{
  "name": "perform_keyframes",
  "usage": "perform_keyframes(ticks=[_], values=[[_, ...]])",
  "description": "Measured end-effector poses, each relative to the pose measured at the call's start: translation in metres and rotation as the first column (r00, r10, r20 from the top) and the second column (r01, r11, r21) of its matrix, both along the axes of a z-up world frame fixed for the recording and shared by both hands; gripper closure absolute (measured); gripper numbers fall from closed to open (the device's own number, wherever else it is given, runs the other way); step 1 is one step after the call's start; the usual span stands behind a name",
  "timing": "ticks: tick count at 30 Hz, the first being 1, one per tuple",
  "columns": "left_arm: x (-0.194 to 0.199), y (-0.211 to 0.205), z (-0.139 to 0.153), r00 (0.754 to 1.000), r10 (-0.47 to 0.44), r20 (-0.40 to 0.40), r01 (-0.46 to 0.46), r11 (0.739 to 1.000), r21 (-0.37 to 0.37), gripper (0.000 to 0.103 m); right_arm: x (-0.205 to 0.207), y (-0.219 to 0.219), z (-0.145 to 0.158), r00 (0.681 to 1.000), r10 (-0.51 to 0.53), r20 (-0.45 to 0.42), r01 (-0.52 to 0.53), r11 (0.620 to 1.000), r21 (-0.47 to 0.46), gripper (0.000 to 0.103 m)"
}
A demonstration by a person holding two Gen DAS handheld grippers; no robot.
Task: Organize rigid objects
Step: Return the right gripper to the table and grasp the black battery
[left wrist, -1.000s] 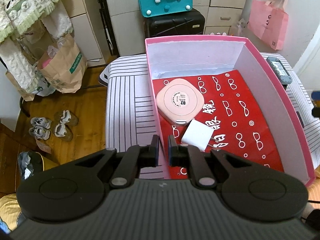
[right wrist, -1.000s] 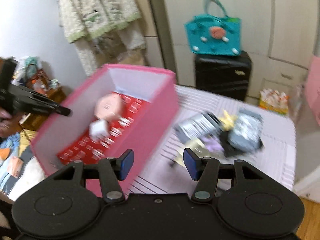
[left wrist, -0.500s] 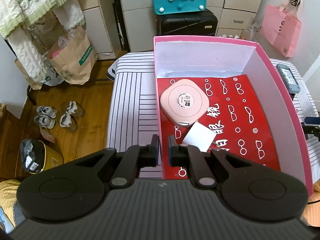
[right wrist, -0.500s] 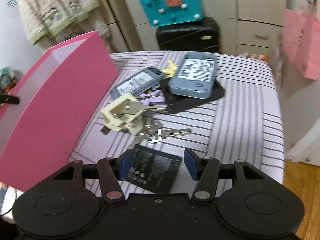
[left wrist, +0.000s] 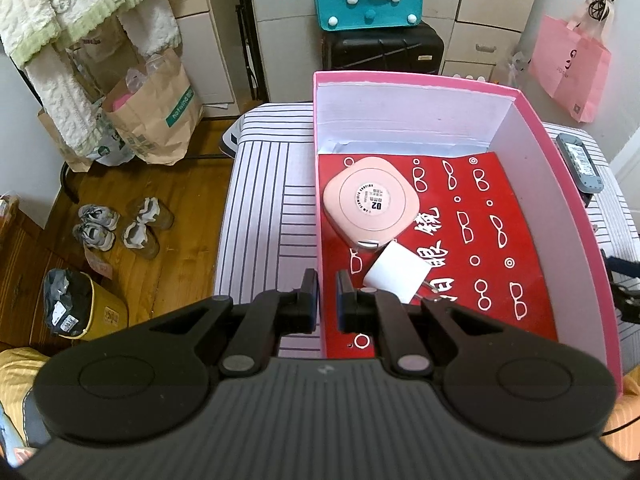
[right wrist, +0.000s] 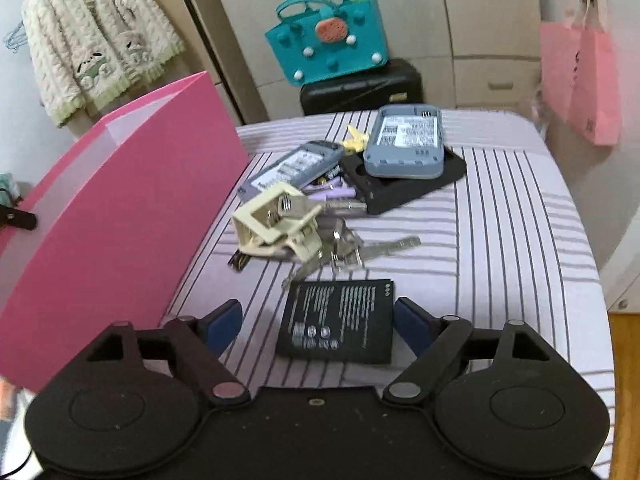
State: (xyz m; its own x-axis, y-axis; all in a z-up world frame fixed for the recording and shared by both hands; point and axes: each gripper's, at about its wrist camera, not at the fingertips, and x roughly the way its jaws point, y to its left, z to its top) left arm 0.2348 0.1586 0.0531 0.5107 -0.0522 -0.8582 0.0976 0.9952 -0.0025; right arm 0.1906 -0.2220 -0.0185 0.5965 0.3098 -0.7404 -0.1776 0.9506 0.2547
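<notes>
**Open jaws straddle a flat battery beside the pink box**

The right gripper [right wrist: 318, 320], jaws just widened and spread well apart, hangs low over the striped cloth [right wrist: 500, 240] with the black battery [right wrist: 340, 320] lying between its blue pads, untouched. At 12 o'clock from the battery sit the keys [right wrist: 356, 246] and a cream clip [right wrist: 276, 224]; farther on, two grey devices [right wrist: 404, 142] rest by a black case [right wrist: 404, 190]. At 9 o'clock stands the pink box [right wrist: 120, 208]. The left gripper [left wrist: 327, 286] is pinched on the box's near-left wall [left wrist: 320, 216]. Inside, a pink compact [left wrist: 370, 202] and a white charger [left wrist: 398, 274] lie on the red liner.
</notes>
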Motion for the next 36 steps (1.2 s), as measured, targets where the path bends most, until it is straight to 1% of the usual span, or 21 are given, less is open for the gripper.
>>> perform_keyframes(ticks=[1, 3, 5, 8, 10, 11, 14, 17, 20, 22, 23, 26, 27, 29, 30, 31, 32, 34, 36], values=[[-0.001, 0.0, 0.001, 1.0, 0.005, 0.002, -0.005, 1.0, 0.0, 0.095, 0.0, 0.004, -0.001, 1.0, 0.005, 0.018, -0.004, 1.0, -0.017, 0.02], [-0.003, -0.001, 0.004, 1.0, 0.002, 0.01, -0.002, 1.0, 0.005, 0.095, -0.004, 0.007, -0.001, 0.999, 0.019, 0.041, -0.017, 0.999, -0.043, 0.033], [-0.005, 0.0, 0.006, 1.0, -0.005, 0.019, 0.005, 1.0, 0.007, 0.095, -0.009, 0.009, 0.0, 0.996, 0.058, 0.062, -0.052, 0.994, -0.1, 0.037], [-0.004, 0.004, 0.006, 1.0, -0.013, 0.015, 0.013, 1.0, -0.001, 0.095, -0.012, 0.004, 0.002, 0.997, 0.059, 0.042, -0.054, 0.994, -0.1, 0.037], [-0.004, 0.004, 0.003, 1.0, -0.019, 0.009, 0.019, 1.0, -0.003, 0.095, -0.013, 0.004, 0.003, 0.997, 0.067, 0.037, -0.062, 0.991, -0.117, 0.032], [-0.004, 0.003, 0.001, 1.0, -0.02, 0.008, 0.02, 1.0, -0.001, 0.095, -0.014, 0.005, 0.003, 0.997, 0.067, 0.035, -0.062, 0.99, -0.128, 0.028], [-0.003, 0.003, -0.003, 1.0, -0.024, 0.0, 0.024, 1.0, -0.001, 0.095, -0.012, 0.005, 0.002, 0.997, 0.072, 0.024, -0.069, 0.99, -0.12, 0.027], [-0.001, 0.004, -0.005, 0.999, -0.032, -0.003, 0.032, 0.999, 0.0, 0.095, -0.011, 0.005, 0.002, 0.996, 0.09, 0.018, -0.087, 0.988, -0.126, 0.027], [0.0, 0.008, -0.008, 0.999, -0.034, -0.019, 0.033, 0.999, -0.012, 0.095, -0.007, 0.003, 0.006, 0.993, 0.115, -0.011, -0.116, 0.988, -0.104, 0.037], [0.0, 0.011, -0.009, 0.999, -0.026, -0.018, 0.026, 1.0, -0.017, 0.095, -0.004, 0.002, 0.008, 0.99, 0.136, -0.037, -0.139, 0.986, -0.096, 0.037], [0.001, 0.013, -0.01, 0.999, -0.025, -0.02, 0.025, 0.999, -0.031, 0.095, -0.004, 0.002, 0.008, 0.988, 0.147, -0.045, -0.151, 0.983, -0.101, 0.035], [0.0, 0.013, -0.01, 0.999, -0.027, -0.022, 0.027, 0.999, -0.038, 0.096, -0.007, 0.009, 0.007, 0.981, 0.184, -0.056, -0.19, 0.975, -0.115, 0.02], [-0.001, 0.012, -0.01, 0.999, -0.032, -0.018, 0.032, 0.999, -0.031, 0.096, -0.008, 0.013, 0.006, 0.98, 0.194, -0.05, -0.199, 0.972, -0.127, 0.017], [-0.001, 0.01, -0.01, 0.999, -0.038, -0.017, 0.037, 0.999, -0.03, 0.098, -0.01, 0.02, 0.002, 0.981, 0.19, -0.027, -0.192, 0.965, -0.18, 0.018], [-0.001, 0.009, -0.01, 0.999, -0.039, -0.016, 0.039, 0.999, -0.026, 0.098, -0.011, 0.023, 0.001, 0.984, 0.18, -0.011, -0.178, 0.961, -0.21, 0.021], [-0.001, 0.009, -0.011, 0.999, -0.04, -0.012, 0.04, 0.999, -0.02, 0.098, -0.01, 0.023, 0.001, 0.986, 0.168, -0.003, -0.165, 0.964, -0.207, 0.026], [-0.002, 0.008, -0.011, 0.999, -0.041, -0.007, 0.041, 0.999, -0.014, 0.098, -0.009, 0.022, 0.003, 0.988, 0.152, 0.007, -0.147, 0.967, -0.207, 0.035], [-0.003, 0.009, -0.01, 0.999, -0.045, -0.006, 0.045, 0.999, -0.013, 0.098, -0.007, 0.018, 0.006, 0.99, 0.141, -0.01, -0.14, 0.97, -0.199, 0.035], [-0.003, 0.008, -0.01, 0.999, -0.046, -0.003, 0.046, 0.999, -0.013, 0.098, -0.006, 0.016, 0.006, 0.992, 0.127, -0.006, -0.125, 0.972, -0.199, 0.035]])
